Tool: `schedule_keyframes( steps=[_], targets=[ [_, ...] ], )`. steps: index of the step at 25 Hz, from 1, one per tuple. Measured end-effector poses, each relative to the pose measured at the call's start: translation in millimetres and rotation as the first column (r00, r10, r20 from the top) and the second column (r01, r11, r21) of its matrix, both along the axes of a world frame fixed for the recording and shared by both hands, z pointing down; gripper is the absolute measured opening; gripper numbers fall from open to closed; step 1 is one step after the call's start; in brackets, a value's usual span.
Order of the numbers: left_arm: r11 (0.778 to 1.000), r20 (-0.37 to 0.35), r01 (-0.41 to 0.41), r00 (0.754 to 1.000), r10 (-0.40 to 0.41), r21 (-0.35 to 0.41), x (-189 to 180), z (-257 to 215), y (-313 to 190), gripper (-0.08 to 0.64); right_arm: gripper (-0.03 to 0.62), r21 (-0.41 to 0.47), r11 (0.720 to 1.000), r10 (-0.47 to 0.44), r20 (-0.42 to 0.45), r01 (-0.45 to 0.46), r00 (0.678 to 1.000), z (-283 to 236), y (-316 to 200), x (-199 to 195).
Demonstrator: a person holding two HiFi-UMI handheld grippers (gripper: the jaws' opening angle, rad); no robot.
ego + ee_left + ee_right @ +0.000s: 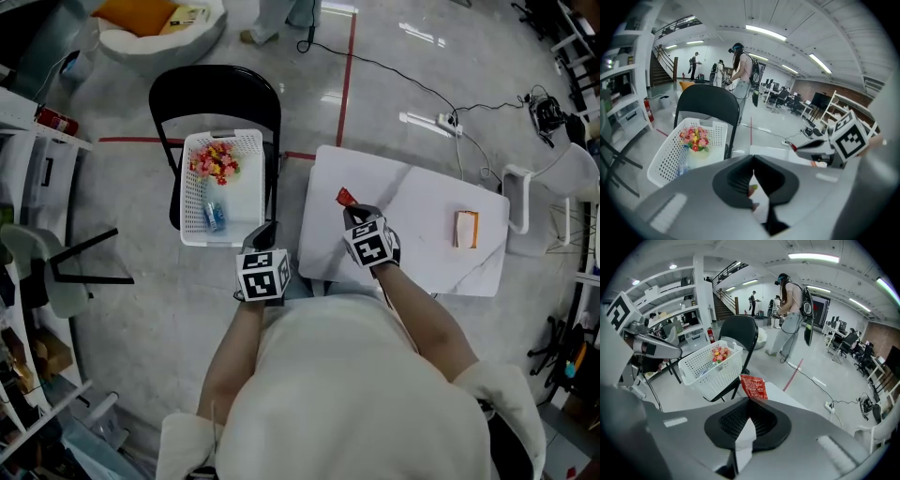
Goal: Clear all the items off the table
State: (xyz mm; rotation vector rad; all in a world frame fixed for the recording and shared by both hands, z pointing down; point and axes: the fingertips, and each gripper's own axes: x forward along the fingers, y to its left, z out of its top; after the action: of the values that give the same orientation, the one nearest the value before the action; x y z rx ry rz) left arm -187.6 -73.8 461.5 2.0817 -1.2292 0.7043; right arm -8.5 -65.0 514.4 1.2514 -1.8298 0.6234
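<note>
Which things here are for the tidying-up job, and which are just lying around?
For the job: red packet pinched in the right gripper; orange packet on the table; white basket on the chair, flowers inside.

Just lying about: power strip on the floor; fire extinguisher by the shelves.

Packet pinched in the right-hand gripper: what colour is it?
The flat packet is red with small pale print, clearest in the right gripper view.
</note>
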Motion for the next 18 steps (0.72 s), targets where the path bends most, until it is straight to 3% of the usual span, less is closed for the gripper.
schedule_keyframes(
  steps=[18],
  targets=[
    [0.993, -0.005, 0.119, 0.993, -0.119, -0.024, -80.2, 12.4, -15.6, 0.008, 0.006, -0.007, 0.992, -0.126, 0.032, 0.126, 0.992, 6.3, -35.7, -95.3]
  ],
)
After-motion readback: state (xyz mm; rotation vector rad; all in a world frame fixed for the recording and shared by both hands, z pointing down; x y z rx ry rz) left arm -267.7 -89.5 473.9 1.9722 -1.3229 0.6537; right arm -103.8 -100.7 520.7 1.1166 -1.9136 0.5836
